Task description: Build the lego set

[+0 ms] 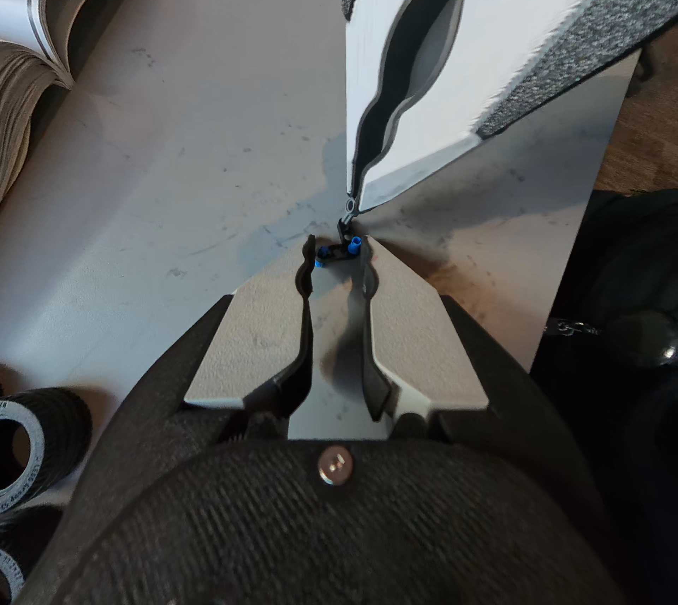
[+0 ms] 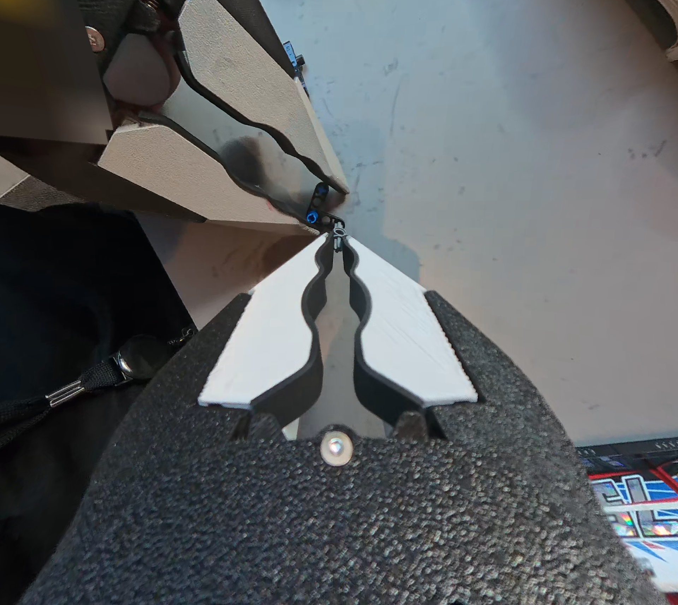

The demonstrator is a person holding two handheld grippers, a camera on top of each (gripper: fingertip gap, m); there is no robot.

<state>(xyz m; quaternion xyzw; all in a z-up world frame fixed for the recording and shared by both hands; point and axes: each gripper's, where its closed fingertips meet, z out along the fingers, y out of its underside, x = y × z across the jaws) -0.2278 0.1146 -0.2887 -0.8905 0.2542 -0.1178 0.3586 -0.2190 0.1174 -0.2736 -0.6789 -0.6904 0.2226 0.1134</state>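
Note:
My left gripper (image 1: 339, 247), with grey fingers, is shut on a black L-shaped beam (image 1: 335, 253) that carries two blue pins (image 1: 355, 245), just above the grey table (image 1: 183, 147). My right gripper (image 1: 353, 199), with white fingers, comes in from above, shut on a small grey connector (image 1: 350, 206). The connector touches the beam's upright arm. In the right wrist view the right gripper (image 2: 339, 242) pinches the connector (image 2: 339, 234) against the beam's end (image 2: 332, 219), and the left gripper (image 2: 332, 211) reaches in from the upper left.
An open instruction booklet (image 1: 40, 8) lies at the far left. Black tyres (image 1: 25, 440) stand at the near left. A dark bag with a strap (image 2: 73, 393) sits off the table edge. A colourful sticker sheet (image 2: 638, 506) lies at the near right. A small blue-and-black part (image 2: 293, 55) lies behind the left gripper. My left and right fingertips are right by each other.

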